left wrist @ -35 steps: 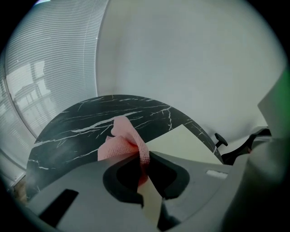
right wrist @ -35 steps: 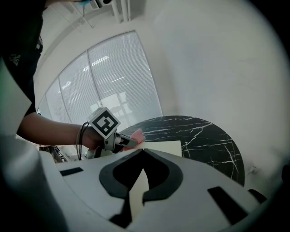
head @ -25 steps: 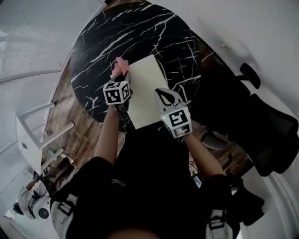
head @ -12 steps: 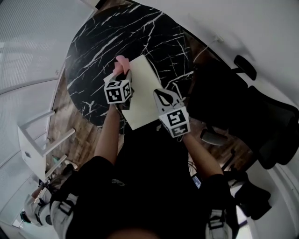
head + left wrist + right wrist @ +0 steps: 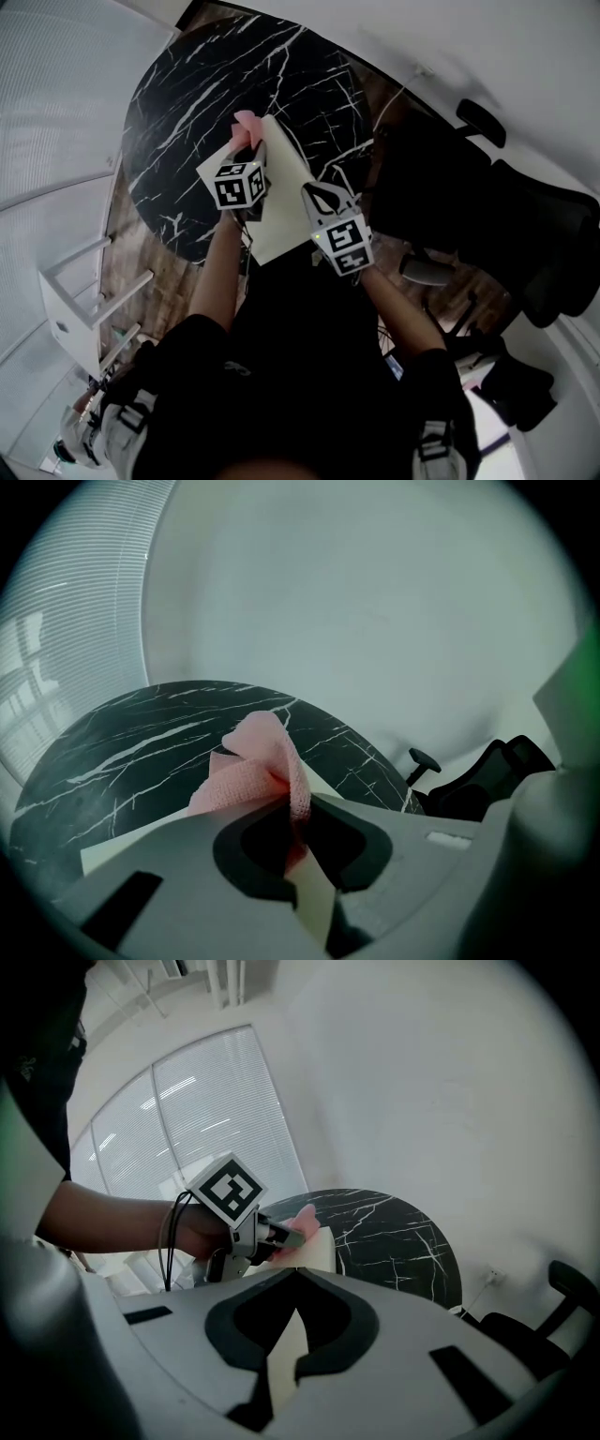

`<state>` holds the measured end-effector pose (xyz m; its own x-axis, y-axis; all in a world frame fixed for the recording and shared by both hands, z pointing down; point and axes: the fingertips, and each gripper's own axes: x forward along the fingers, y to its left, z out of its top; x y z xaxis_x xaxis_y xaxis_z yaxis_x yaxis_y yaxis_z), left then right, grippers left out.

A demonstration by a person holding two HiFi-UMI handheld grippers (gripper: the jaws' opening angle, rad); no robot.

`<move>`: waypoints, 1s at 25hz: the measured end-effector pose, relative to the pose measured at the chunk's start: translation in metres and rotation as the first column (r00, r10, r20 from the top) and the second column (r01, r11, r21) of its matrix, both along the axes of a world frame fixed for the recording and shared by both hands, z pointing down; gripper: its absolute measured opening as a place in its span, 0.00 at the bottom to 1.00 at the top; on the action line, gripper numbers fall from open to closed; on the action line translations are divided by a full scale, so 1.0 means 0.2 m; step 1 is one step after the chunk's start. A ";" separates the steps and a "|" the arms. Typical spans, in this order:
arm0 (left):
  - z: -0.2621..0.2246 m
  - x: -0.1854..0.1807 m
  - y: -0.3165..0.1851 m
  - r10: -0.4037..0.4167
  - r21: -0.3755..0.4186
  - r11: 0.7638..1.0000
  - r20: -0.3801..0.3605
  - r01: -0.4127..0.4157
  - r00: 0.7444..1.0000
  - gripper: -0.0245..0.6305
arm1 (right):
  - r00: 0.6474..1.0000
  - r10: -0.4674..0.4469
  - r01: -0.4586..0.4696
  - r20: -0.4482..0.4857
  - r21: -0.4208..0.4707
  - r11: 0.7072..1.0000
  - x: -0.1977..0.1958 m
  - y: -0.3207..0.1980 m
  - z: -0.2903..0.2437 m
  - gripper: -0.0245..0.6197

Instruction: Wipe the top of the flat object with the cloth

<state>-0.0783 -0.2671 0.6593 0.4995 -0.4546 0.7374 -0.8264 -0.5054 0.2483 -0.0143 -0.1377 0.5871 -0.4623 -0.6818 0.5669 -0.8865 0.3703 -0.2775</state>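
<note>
A cream flat board (image 5: 284, 204) sits over the near edge of the round black marble table (image 5: 202, 84). My left gripper (image 5: 251, 150) is shut on a pink cloth (image 5: 246, 126) and rests at the board's far left part. In the left gripper view the cloth (image 5: 255, 775) bunches up out of the jaws above the board (image 5: 316, 900). My right gripper (image 5: 317, 192) is shut on the board's near edge. In the right gripper view the board (image 5: 290, 1346) runs between the jaws towards the left gripper (image 5: 283, 1236) and the cloth (image 5: 306, 1218).
Black office chairs (image 5: 525, 234) stand close to the table's right side. A white rack (image 5: 80, 300) stands on the wood floor at the left. A white wall (image 5: 356, 602) and a blinded window (image 5: 187, 1119) lie beyond the table.
The board has turned, its left corner swinging out to the left. Both grippers have shifted slightly up and left with it, still holding the cloth and the board.
</note>
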 end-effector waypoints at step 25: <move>-0.11 0.16 0.08 0.005 0.055 0.998 0.019 -0.006 1.000 0.07 | 1.000 -0.005 0.004 0.019 0.025 1.000 0.16 0.11 -0.08 0.03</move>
